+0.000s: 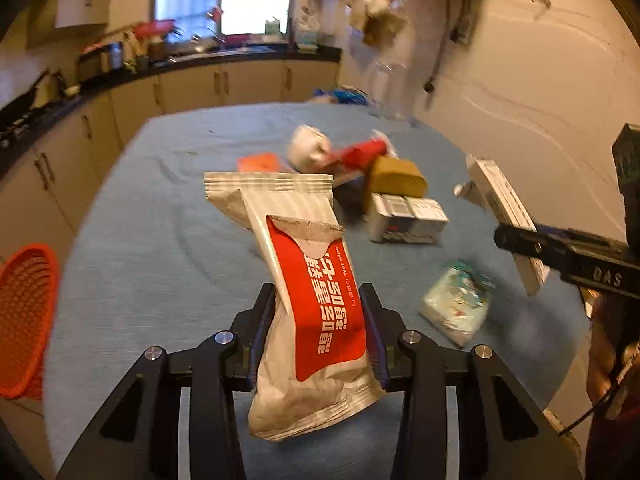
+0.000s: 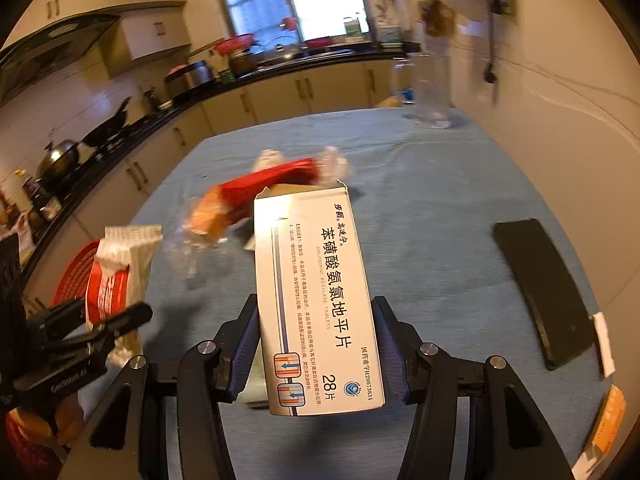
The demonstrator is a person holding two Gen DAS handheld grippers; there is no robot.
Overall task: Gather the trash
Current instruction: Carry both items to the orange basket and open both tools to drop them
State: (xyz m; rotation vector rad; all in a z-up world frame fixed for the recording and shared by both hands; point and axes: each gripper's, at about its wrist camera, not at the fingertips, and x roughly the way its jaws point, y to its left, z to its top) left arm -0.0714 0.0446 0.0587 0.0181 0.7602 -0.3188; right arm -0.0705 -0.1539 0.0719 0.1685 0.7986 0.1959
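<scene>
Kitchen table under blue cloth, trash mid-collection, both grippers loaded.

Left wrist view: blue tablecloth (image 1: 160,248) carries much uncollected litter. Beyond the wet-wipe pack (image 1: 312,296) lie a brown box (image 1: 396,176), a white carton (image 1: 408,220), a red wrapper (image 1: 360,154) and a crumpled white wad (image 1: 308,148); a tissue packet (image 1: 456,304) sits right of the pack. Orange basket (image 1: 24,320) stands off the table's left edge, contents unseen. Left gripper (image 1: 320,320) is closed narrow on the pack, lifted off the cloth. Judgement: early to middle, most items left.

Right wrist view: right gripper (image 2: 316,336) clamps the medicine box (image 2: 316,300), flap open, held above the cloth. Black phone-like slab (image 2: 544,292) lies right of the box.
</scene>
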